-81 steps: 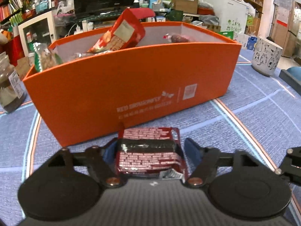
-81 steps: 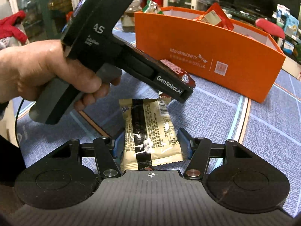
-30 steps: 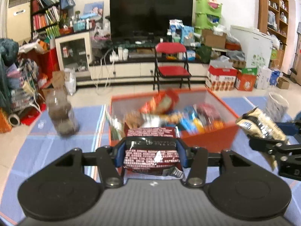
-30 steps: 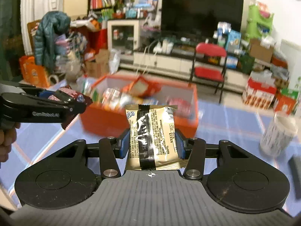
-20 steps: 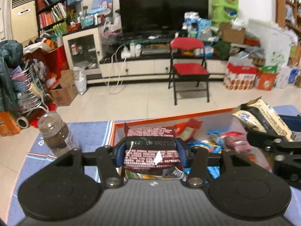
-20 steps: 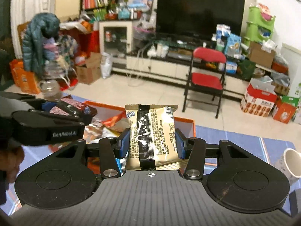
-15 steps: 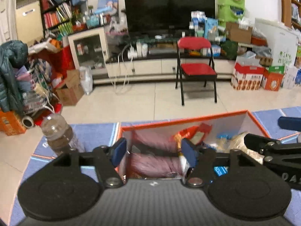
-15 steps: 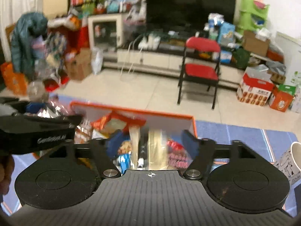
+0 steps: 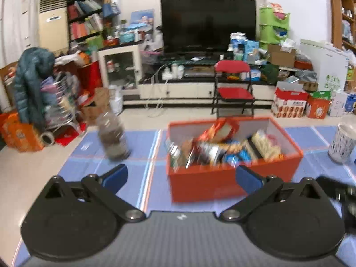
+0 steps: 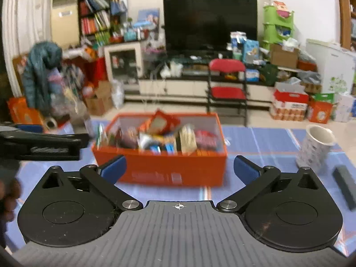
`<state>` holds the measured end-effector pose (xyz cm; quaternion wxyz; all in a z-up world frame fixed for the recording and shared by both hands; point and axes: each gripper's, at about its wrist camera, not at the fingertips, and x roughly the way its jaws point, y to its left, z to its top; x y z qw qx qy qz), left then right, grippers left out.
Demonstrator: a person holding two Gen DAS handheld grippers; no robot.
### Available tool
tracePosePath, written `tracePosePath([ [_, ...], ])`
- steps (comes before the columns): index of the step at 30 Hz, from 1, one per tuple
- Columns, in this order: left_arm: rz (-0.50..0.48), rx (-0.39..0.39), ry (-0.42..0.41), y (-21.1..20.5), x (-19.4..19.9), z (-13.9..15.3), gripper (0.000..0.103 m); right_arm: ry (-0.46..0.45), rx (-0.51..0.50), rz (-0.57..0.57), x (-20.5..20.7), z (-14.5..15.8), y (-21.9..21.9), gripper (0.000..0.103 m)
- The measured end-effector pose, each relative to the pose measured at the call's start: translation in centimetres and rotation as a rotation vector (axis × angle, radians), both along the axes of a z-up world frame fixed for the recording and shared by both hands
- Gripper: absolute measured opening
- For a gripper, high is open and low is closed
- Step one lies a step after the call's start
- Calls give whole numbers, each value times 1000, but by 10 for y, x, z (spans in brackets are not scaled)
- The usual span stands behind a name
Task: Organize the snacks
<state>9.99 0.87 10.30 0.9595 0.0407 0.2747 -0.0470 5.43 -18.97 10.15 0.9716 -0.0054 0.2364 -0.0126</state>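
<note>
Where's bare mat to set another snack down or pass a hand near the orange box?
Bare blue mat lies between the jar and the orange box, and again between the box and the white cup. The box interior is crowded with packets. A dark block sits beyond the cup.

Left gripper (image 9: pixel 181 176) and right gripper (image 10: pixel 179 167): jaws just opened wide, nothing between

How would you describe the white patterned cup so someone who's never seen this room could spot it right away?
Start at the blue checked mat in front of the big black television. On it sits an open orange cardboard box full of snack packets. Right of the box, apart from it, stands the cup: the only tall white cylinder there, open-topped, with small dark markings on its side.
</note>
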Motion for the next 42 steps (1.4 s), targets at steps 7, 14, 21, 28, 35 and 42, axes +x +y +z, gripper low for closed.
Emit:
tracePosePath([
  [7,124,45,69,24,-50,-7,102,140,-37,-164,-20,26,36,95],
  [14,152,22,34,41,-77,20,102,118,-64,-128,-51,46,61,95],
  [21,146,11,30,38,-79,36,102,89,-77,-108,-56,57,73,95],
  [28,145,33,42,28,-73,35,102,84,-69,-119,-54,55,68,95],
  [35,154,63,29,23,-71,35,102,85,-64,-127,-50,52,64,95],
  [42,136,20,17,21,-72,36,102,65,-71,-141,-54,58,59,95],
])
